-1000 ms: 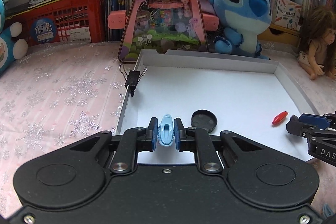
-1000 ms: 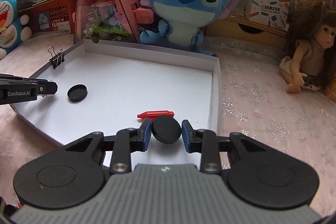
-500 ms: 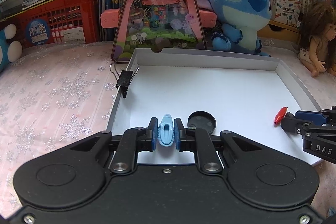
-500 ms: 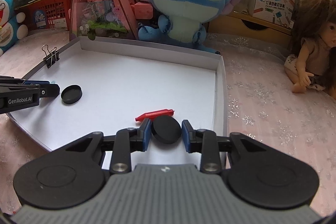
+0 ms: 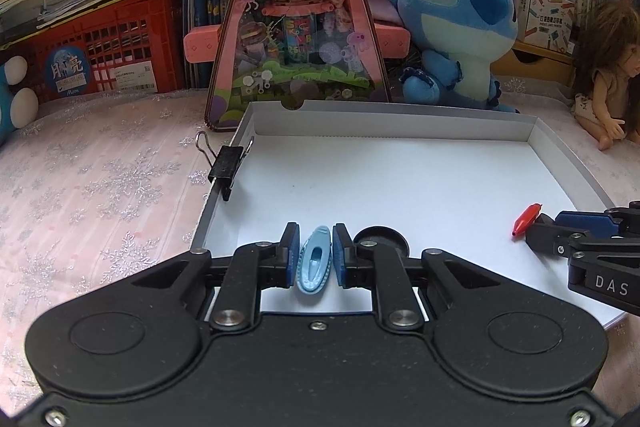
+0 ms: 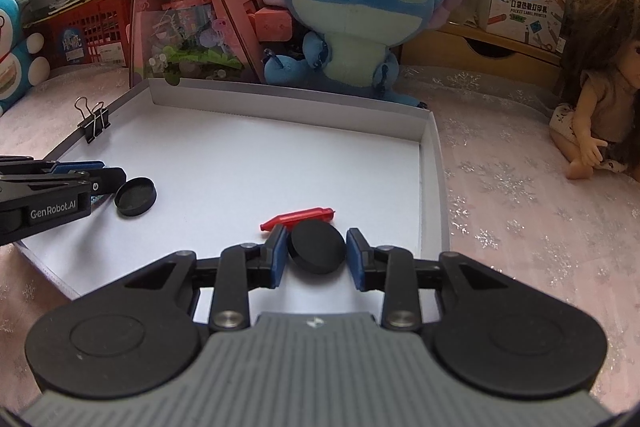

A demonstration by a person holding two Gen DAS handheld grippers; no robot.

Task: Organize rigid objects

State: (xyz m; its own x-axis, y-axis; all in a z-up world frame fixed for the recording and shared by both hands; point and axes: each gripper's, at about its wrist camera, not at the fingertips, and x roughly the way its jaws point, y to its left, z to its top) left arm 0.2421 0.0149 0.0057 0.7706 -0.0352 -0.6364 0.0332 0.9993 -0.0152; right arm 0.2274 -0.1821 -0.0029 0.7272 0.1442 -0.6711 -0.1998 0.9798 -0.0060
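A white shallow box tray (image 5: 400, 125) lies on the pink cloth. My left gripper (image 5: 315, 227) is shut on a light blue clip (image 5: 314, 261), low over the tray's near left corner. Just right of it lies a black disc (image 5: 380, 239). In the right wrist view my right gripper (image 6: 316, 231) hovers over the tray's near right part. Its jaws are opening, and a second black disc (image 6: 318, 247) lies between the pads with a thin gap on the right. A red pointed piece (image 6: 298, 218) lies just beyond that disc.
A black binder clip (image 5: 226, 167) grips the tray's left wall. Behind the tray stand a pink triangular toy box (image 5: 296, 27) and a blue plush (image 5: 452, 27). A doll (image 6: 596, 115) sits at the right and a red crate (image 5: 112, 43) at the back left.
The right jaws have spread a little away from the black disc. The blue clip now leans slightly in the left jaws. Both hands have stayed almost in place.
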